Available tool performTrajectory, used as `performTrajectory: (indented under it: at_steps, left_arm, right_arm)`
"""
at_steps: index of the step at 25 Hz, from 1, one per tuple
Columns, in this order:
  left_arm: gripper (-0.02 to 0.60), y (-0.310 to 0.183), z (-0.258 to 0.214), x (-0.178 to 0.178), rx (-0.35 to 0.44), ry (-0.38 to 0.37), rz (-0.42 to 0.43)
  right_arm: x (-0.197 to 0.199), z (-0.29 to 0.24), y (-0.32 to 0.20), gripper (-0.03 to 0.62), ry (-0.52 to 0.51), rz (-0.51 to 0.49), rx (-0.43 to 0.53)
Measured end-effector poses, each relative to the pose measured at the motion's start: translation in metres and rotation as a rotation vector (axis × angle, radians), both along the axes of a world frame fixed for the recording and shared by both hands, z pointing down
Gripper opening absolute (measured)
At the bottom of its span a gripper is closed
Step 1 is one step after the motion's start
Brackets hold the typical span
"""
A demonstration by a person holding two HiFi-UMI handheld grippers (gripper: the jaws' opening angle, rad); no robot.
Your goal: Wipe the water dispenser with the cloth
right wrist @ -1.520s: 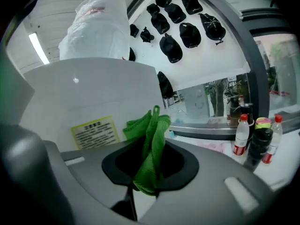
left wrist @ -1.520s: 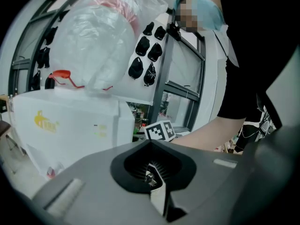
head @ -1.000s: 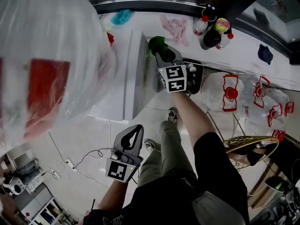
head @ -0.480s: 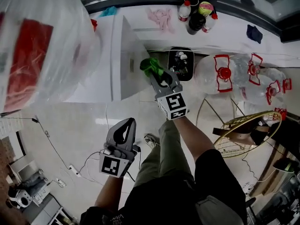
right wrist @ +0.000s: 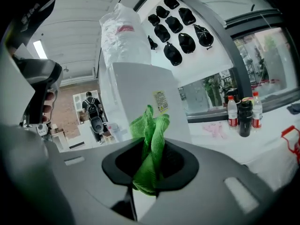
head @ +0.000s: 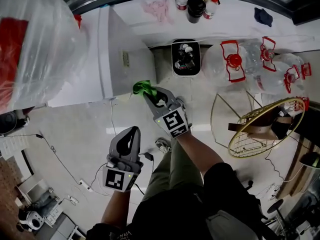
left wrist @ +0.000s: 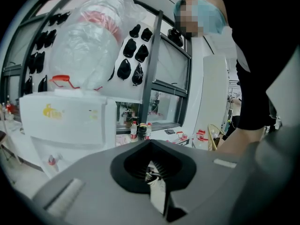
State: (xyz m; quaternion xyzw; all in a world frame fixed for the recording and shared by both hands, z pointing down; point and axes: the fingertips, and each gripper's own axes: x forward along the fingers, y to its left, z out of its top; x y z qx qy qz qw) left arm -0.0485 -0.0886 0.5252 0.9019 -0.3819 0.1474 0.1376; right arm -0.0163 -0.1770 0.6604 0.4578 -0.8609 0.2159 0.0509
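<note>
the right gripper is clamped on a green cloth, its jaws pinched tight around the bunched middle so the loose ends stick up past the tips, plain in the right gripper view, where the cloth stands in front of the dispenser. from the head view the cloth sits at the low corner of the white dispenser; i can't tell if it touches. the left gripper hangs lower, over the floor and well apart from the dispenser, its jaws together with nothing in them. a bag-wrapped bottle tops the dispenser. beside it stands a black bin, then clear jugs, with small bottles on the ledge behind.
</note>
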Motion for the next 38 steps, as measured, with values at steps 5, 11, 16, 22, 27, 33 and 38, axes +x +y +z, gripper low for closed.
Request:
performTrajectory:
  at_steps: [5,11,16,22,27,33,38]
  left_arm:
    - [0.002,-0.008,0.006,0.005,-0.018,0.003,-0.026]
    - [0.002,-0.035,0.014,0.010,-0.036,0.011,-0.071]
    - [0.002,-0.056,0.019,0.016,-0.048,0.019,-0.099]
    - [0.002,-0.067,0.025,0.025,-0.081,0.021,-0.122]
    - [0.002,-0.075,0.029,0.026,-0.092,0.027,-0.123]
    - [0.002,-0.069,0.031,0.022,-0.097,0.019,-0.115]
    - [0.002,-0.059,0.033,0.010,-0.086,0.011,-0.097]
  right_arm:
    - [-0.009,0.014,-0.026,0.080,0.009,-0.036,-0.013]
    - [0.002,0.033,-0.084,0.080,0.026,-0.026,-0.033]
    - [0.016,0.035,-0.144,0.080,0.037,0.005,-0.014]
    - [0.028,0.044,-0.207,0.080,0.074,0.027,-0.011]
    - [0.035,0.056,-0.241,0.080,0.116,0.067,-0.027]
    - [0.050,0.055,-0.256,0.080,0.157,0.114,-0.005]
    - [0.064,0.035,-0.221,0.080,0.129,0.143,0.042]
